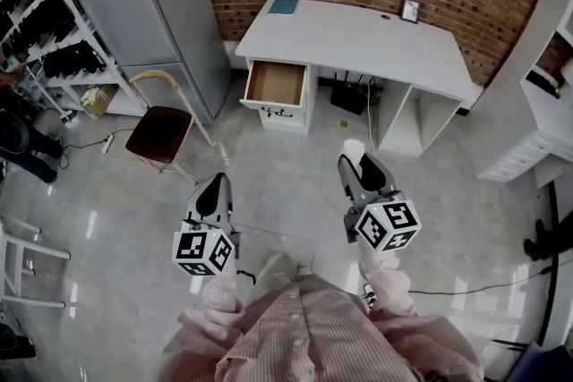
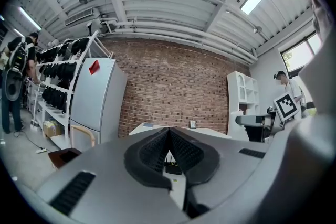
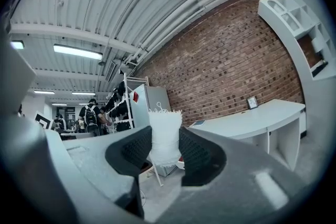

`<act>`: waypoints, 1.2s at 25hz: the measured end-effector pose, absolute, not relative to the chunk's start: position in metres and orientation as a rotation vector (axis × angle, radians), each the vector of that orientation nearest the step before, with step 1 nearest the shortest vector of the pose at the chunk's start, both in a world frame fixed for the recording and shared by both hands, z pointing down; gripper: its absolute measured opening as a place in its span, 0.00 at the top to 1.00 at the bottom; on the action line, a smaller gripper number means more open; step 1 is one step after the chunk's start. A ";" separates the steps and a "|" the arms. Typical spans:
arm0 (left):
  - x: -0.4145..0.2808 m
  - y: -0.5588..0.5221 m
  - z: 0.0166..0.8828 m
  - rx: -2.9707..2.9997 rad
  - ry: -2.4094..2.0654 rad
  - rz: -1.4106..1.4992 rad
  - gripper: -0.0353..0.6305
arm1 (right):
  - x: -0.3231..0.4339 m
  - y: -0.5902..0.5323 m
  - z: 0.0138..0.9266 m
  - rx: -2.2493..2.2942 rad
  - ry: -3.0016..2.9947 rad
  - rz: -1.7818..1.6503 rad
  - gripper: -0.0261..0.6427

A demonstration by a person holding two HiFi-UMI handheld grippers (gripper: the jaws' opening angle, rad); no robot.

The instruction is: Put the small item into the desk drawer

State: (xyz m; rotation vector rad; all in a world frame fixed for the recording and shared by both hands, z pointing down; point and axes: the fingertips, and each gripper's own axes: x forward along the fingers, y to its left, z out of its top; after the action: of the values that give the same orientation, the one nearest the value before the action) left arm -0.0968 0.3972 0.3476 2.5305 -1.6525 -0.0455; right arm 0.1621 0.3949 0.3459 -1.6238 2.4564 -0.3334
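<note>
- Pale floor (image 1: 295, 183) is spread between the person and the white desk (image 1: 358, 36), which is set against a brick wall; the drawer (image 1: 277, 83) under the desk's left end is seen pulled open.
- The small item (image 3: 165, 136), a white netted piece, is clamped between the pads of the right gripper (image 1: 356, 167), its long axis standing up out of the jaws.
- The left gripper (image 2: 169, 152) is held with its jaws together and nothing between them.
- From the held item the drawer lies ahead and to the left, well apart; a carry forward and leftward is judged to be needed before any lowering.
</note>
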 end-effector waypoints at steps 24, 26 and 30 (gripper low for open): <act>-0.102 0.222 0.381 2.461 -1.622 -0.019 0.95 | 0.145 0.222 0.384 -1.584 2.523 -0.452 0.72; -0.104 0.193 0.382 2.458 -1.604 -0.009 0.95 | 0.141 0.198 0.385 -1.591 2.525 -0.470 0.72; -0.108 0.137 0.384 2.455 -1.576 0.002 0.95 | 0.137 0.149 0.389 -1.610 2.519 -0.501 0.72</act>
State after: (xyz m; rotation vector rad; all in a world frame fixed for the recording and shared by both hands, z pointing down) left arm -0.1081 0.1374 0.3843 2.4550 -1.5757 0.0019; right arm 0.1372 0.1487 0.3892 -1.6098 2.5189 -0.5005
